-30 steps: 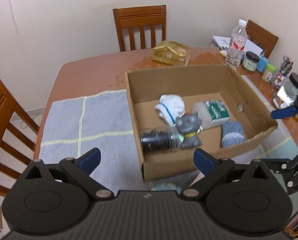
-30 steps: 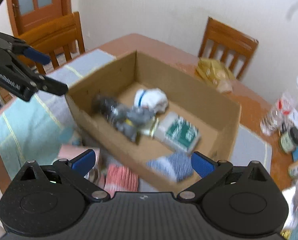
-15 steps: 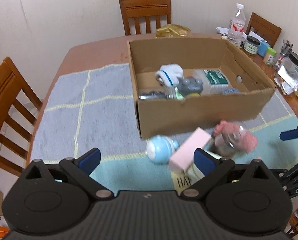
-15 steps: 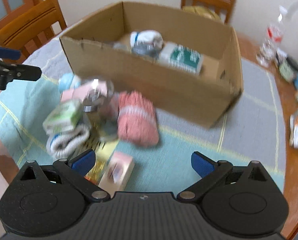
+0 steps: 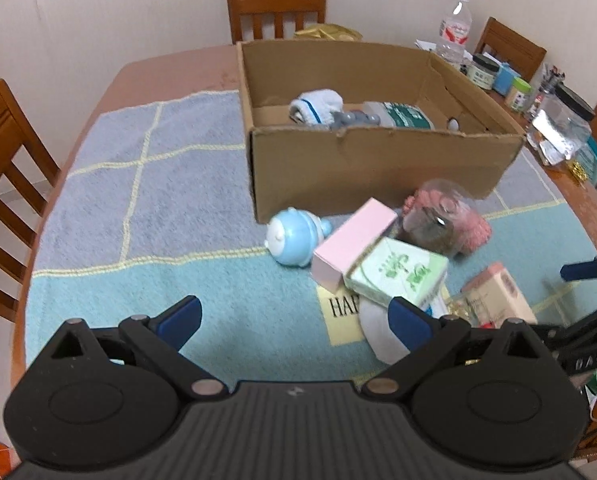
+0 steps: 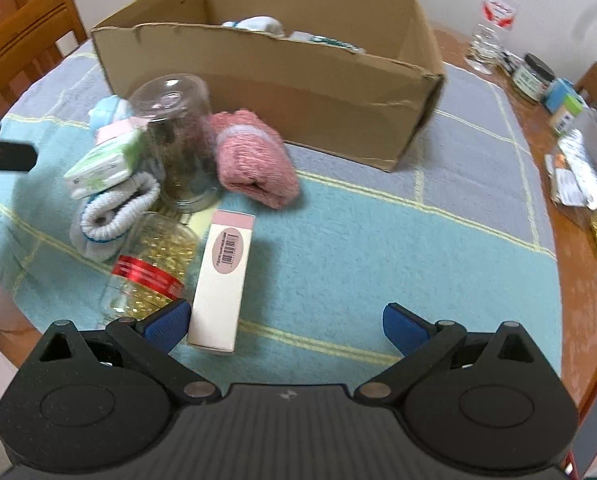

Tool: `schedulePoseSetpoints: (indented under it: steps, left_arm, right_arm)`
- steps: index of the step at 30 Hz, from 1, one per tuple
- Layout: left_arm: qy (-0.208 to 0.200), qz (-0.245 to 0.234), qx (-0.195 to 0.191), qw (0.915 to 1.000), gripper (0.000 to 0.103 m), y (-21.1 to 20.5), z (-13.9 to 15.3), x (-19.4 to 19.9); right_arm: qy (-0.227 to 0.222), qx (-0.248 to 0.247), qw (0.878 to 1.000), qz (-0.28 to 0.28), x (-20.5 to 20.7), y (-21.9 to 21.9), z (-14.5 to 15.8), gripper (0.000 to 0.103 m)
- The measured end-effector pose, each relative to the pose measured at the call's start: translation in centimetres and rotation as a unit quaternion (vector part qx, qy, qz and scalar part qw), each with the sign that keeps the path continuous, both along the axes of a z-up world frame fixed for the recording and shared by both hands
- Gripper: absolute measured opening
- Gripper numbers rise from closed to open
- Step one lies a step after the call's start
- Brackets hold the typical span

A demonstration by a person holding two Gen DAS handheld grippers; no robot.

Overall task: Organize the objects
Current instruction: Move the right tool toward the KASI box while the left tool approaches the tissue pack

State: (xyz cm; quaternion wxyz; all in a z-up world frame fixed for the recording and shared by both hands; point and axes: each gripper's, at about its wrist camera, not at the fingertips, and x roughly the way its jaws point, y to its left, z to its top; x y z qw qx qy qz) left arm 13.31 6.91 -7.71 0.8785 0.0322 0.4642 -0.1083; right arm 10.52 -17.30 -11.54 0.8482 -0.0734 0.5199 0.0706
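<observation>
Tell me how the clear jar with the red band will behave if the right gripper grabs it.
The clear jar with the red band lies on its side on the cloth, so a nudge would probably roll it. Its smooth, rounded wall looks slippery for the open right gripper. It seems full of small golden pieces, so it is likely heavier than it looks.

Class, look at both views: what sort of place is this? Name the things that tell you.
Most likely a home dining room: a wooden table under a checked cloth, wooden chairs around it, and household clutter beside a cardboard box.
</observation>
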Motion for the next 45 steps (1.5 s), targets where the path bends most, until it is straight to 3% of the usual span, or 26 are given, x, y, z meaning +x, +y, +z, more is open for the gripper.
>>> schedulePoseSetpoints:
  steps: [10,14,18,23,29,38,45]
  left_arm:
    - [0.019,-0.018,0.001,0.9997,0.099,-1.1,-1.1,-0.1]
    - [0.028,-0.020,-0.008,0.9994,0.099,-1.4,-1.3,0.0]
    - [0.034,-0.026,-0.011,0.9990,0.099,-2.1,-1.7,0.2]
    - [0.041,-0.048,-0.009,0.9980,0.099,-3.1,-2.3,-0.1]
    - [0.050,-0.065,-0.044,0.9957,0.099,-3.5,-2.4,0.1]
    - [0.029,-0.135,-0.081,0.9871,0.098,-3.2,-2.0,2.1]
    - [0.021,-0.165,-0.076,0.9831,0.096,-3.6,-1.9,3.3]
  right_arm:
    - [-0.001,0.003,0.998,-0.061,0.1,-3.6,0.2,0.103]
    - [0.012,0.037,0.998,-0.049,0.0,-3.2,-0.3,0.103]
    - [0.023,0.018,0.999,-0.025,0.2,-2.0,-2.0,0.103]
    - [0.036,0.010,0.999,-0.036,0.5,-3.2,-3.0,0.103]
    - [0.034,-0.001,0.997,-0.069,1.1,-6.4,-3.2,0.103]
    - [0.027,0.009,0.999,-0.046,1.1,-6.6,-2.7,0.103]
    - [0.023,0.028,0.999,-0.032,0.9,-5.8,-2.1,0.103]
